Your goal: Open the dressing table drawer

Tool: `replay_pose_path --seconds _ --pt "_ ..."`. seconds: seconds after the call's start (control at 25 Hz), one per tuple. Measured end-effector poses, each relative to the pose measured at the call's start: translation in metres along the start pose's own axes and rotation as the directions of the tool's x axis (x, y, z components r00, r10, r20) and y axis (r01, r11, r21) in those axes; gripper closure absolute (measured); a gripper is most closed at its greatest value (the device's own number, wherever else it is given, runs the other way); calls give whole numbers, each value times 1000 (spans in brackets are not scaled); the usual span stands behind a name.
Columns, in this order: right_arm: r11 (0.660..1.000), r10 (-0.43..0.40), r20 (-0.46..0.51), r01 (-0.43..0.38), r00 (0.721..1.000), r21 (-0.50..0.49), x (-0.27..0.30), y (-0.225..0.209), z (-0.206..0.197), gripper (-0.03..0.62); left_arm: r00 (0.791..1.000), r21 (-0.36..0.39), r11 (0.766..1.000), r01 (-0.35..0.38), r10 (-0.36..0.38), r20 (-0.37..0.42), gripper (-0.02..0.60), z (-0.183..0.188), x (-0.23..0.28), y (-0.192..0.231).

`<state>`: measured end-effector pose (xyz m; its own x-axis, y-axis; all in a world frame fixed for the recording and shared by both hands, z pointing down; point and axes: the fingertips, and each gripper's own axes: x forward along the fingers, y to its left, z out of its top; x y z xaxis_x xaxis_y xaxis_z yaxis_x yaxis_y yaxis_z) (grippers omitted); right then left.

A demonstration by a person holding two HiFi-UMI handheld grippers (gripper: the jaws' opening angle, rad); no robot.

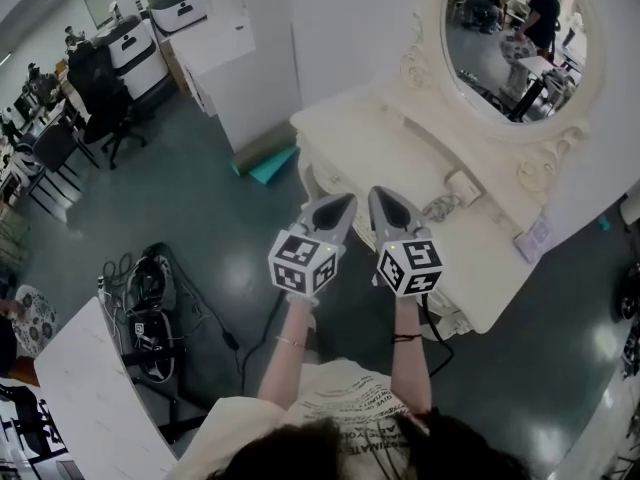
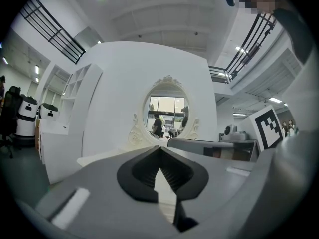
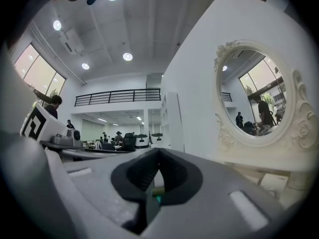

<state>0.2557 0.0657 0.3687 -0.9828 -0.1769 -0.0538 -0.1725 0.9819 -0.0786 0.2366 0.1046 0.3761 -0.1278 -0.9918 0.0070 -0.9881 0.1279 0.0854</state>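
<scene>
Left gripper (image 1: 345, 201) at frame centre: jaws together, nothing between. Right gripper (image 1: 381, 194) just beside, at 3 o'clock: jaws likewise closed, empty. Both pointing toward 1 o'clock, tips near front edge of cream dressing table (image 1: 400, 133). Oval mirror (image 1: 515, 38) behind tabletop, at 2 o'clock. Drawer front under tabletop edge, impossible to make out. Teal roll (image 1: 272, 165) on floor at 10 o'clock.

- L gripper (image 1: 345, 204) & R gripper (image 1: 381, 197) side by side, tips pointing at the near edge of the cream dressing table (image 1: 400, 133).
- Oval mirror (image 1: 515, 38) at the table's back.
- Teal item (image 1: 271, 166) on the floor, left of the table.
- Cables (image 1: 150, 298) bottom left.
</scene>
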Motion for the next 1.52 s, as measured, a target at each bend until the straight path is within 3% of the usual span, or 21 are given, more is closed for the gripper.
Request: replay_pose_path --seconds 0.68,1.16,1.52 --pt "993 -115 -12 115 993 8 107 -29 -7 592 995 -15 995 94 -94 -20 580 7 63 102" --pt "975 -222 -25 222 975 5 165 -47 -20 592 981 -24 982 186 -187 -52 580 0 99 156" --pt "966 -256 -38 258 966 33 189 -54 -36 592 974 -42 976 214 -217 -67 580 -10 112 181"
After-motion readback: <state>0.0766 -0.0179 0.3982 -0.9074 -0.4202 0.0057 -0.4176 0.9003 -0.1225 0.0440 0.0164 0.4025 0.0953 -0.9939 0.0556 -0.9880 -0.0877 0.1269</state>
